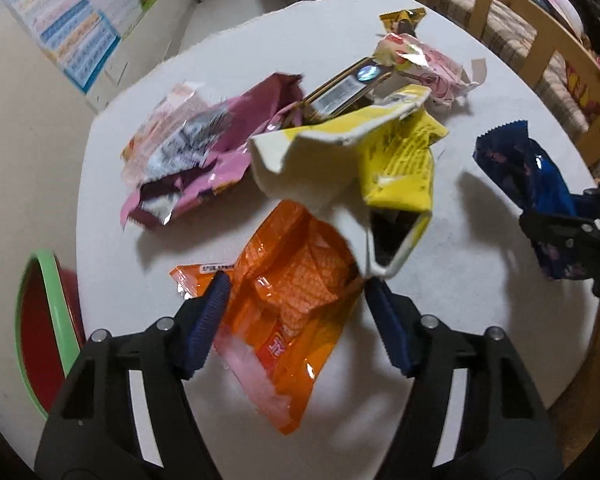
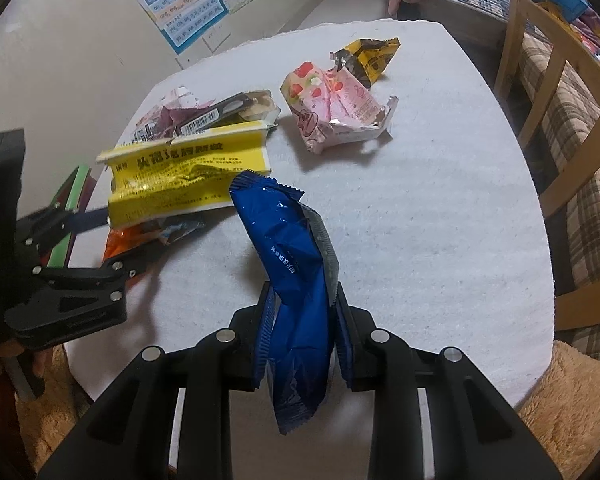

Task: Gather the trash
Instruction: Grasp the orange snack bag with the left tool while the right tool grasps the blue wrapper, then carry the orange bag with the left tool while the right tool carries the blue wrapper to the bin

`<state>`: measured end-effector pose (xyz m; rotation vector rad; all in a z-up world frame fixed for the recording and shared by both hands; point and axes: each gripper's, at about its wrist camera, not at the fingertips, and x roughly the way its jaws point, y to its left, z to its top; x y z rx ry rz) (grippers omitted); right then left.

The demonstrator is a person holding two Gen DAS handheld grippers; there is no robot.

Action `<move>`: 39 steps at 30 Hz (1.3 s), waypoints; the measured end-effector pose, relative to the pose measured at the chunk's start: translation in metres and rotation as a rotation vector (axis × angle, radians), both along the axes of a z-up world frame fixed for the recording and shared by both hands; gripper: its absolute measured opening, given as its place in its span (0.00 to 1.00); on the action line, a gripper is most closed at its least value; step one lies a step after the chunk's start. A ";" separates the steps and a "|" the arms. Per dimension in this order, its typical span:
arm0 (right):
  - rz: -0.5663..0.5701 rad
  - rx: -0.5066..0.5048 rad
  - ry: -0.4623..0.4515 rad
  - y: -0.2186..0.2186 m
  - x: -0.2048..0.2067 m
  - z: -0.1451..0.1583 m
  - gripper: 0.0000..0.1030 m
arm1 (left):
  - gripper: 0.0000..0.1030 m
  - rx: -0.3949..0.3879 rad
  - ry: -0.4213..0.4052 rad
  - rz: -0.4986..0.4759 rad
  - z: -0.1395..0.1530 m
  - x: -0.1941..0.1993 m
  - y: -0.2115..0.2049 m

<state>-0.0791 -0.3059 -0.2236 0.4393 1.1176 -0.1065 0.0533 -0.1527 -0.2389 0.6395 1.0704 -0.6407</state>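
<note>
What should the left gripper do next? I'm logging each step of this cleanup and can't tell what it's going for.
Probably close on the orange wrapper. The left gripper is open, its fingers straddling that wrapper on the white table, while the right gripper is already shut on the blue wrapper. The yellow box overlaps the far edge, so grip low.

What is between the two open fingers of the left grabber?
In the left wrist view, the left gripper is open, and a crinkly orange plastic wrapper lies between its fingers on the white table.
</note>
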 end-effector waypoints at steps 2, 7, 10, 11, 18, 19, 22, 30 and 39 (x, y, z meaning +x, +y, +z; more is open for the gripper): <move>0.008 0.006 0.002 0.001 0.001 0.000 0.27 | 0.62 -0.026 0.038 0.057 0.003 -0.001 0.014; 0.055 0.010 0.012 0.013 0.004 -0.001 0.27 | 0.62 -0.076 0.117 0.202 0.009 -0.006 0.050; 0.090 0.009 0.020 0.025 0.006 -0.004 0.27 | 0.62 -0.086 0.115 0.258 0.012 -0.014 0.067; 0.102 0.007 0.022 0.030 0.007 -0.004 0.27 | 0.62 -0.087 0.110 0.273 0.013 -0.015 0.072; 0.150 0.001 0.029 0.052 0.006 -0.005 0.27 | 0.62 -0.118 0.087 0.393 0.019 -0.018 0.099; 0.155 0.001 0.029 0.054 0.007 -0.005 0.27 | 0.62 -0.118 0.081 0.404 0.019 -0.017 0.103; 0.174 -0.001 0.029 0.062 0.008 -0.003 0.26 | 0.62 -0.130 0.073 0.430 0.023 -0.013 0.110; 0.220 -0.010 0.026 0.081 0.013 0.000 0.26 | 0.62 -0.172 0.038 0.499 0.034 -0.008 0.125; 0.239 0.022 -0.007 0.095 0.018 0.010 0.26 | 0.62 -0.213 -0.031 0.552 0.053 -0.008 0.146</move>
